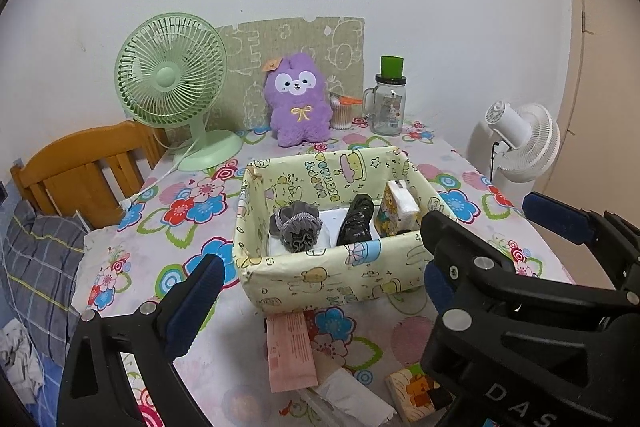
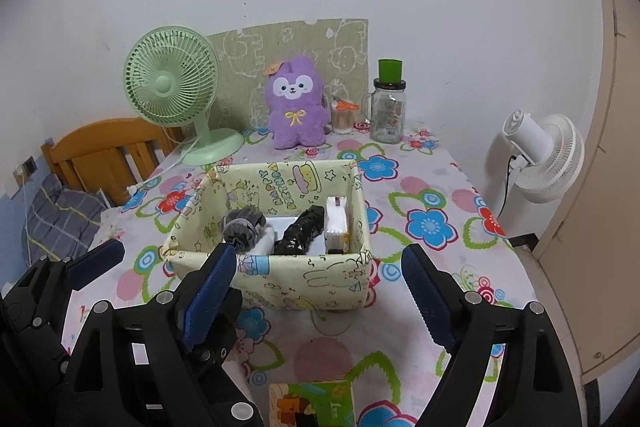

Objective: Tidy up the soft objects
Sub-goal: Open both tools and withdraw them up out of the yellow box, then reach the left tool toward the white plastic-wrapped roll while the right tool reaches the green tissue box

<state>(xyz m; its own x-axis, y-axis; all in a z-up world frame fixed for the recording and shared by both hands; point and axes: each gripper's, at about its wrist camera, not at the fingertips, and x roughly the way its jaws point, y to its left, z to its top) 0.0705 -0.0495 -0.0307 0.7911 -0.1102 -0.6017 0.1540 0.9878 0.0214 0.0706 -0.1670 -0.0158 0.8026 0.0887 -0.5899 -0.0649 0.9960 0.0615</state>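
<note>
A floral tablecloth covers the table against a white wall. At its centre a yellow cartoon-print box holds a grey scrunchie, a black roll and a tissue pack. At twelve o'clock sits a purple plush; a green fan stands at ten. The right gripper gapes wide, empty; the left gripper is likewise wide with nothing gripped. Another tissue pack lies at six o'clock.
</note>
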